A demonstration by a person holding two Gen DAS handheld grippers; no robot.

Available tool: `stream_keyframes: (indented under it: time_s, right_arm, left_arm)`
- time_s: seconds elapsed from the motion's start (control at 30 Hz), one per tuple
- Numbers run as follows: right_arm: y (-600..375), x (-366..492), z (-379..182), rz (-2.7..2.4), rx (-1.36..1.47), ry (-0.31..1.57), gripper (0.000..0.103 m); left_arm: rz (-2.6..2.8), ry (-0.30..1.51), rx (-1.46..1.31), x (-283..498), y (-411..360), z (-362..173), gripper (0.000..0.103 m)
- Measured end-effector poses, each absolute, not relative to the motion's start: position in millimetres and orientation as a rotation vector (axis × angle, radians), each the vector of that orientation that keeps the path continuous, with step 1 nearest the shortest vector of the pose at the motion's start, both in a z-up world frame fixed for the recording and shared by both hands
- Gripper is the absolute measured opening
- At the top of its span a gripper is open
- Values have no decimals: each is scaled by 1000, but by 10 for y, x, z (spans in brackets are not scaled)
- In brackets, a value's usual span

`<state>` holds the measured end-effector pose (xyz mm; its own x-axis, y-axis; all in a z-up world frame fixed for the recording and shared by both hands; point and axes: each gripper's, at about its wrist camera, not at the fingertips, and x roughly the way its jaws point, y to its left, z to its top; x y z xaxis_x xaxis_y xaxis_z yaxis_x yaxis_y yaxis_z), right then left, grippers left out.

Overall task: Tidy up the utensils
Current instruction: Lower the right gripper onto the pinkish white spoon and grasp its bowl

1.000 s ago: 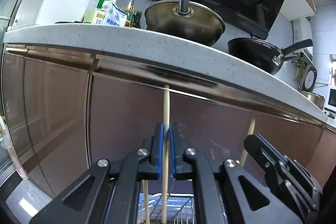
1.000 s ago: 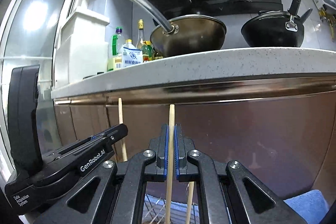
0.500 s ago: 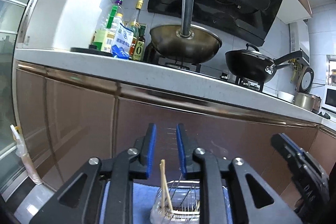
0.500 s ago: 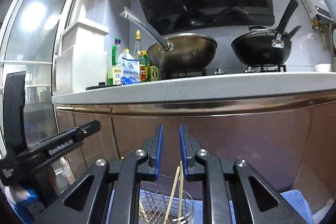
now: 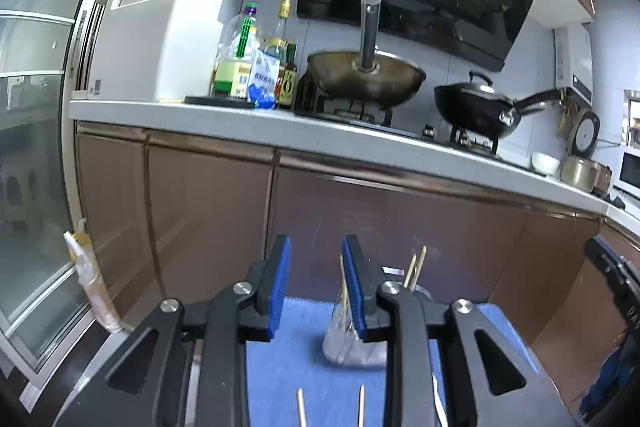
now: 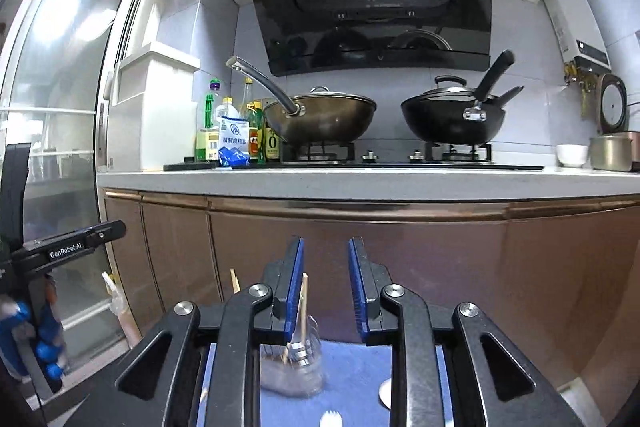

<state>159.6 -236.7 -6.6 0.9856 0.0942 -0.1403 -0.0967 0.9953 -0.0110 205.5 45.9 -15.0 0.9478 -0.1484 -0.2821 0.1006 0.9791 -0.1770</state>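
In a home kitchen, the left gripper [image 5: 314,279] and right gripper [image 6: 325,281] hang above a blue cloth mat [image 5: 296,367], their blue-padded jaws opening with nothing clamped between them. Pale wooden chopsticks [image 6: 304,301] stand tilted in a small clear holder with a wire insert [image 6: 292,371] on the mat; its far side is blurred, so the count inside is uncertain. Two more thin wooden stick tips [image 5: 301,407] and what looks like a white plastic fork [image 6: 331,417] lie at the mat's near edge. The sensible course: lift clear of the holder without brushing the upright sticks, then approach each loose piece along its length.
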Motion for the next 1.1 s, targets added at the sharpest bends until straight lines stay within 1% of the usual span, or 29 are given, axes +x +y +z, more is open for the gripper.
stream_keyframes:
  time_s: [0.3, 0.57, 0.77, 0.87, 0.9, 1.1]
  right_arm:
    - [-2690, 1014, -79, 46, -50, 203, 22]
    - [-2980, 743, -304, 2, -52, 308, 23]
    - [-3274, 799, -596, -30, 13, 426, 23]
    - [-3392, 867, -743, -45, 41, 477, 31]
    - [-3437, 907, -807, -46, 54, 500, 32]
    - [-3609, 1277, -1130, 7, 106, 624, 32]
  left_arm:
    - [-129, 419, -151, 1664, 555, -341, 26]
    - [-173, 521, -193, 1538, 535, -577, 26]
    - [-202, 647, -156, 1678, 374, -891, 26]
    - [-216, 708, -136, 1777, 271, -1048, 26]
    - [-219, 722, -131, 1808, 238, -1094, 26]
    - [-274, 853, -122, 2159, -39, -1434, 26]
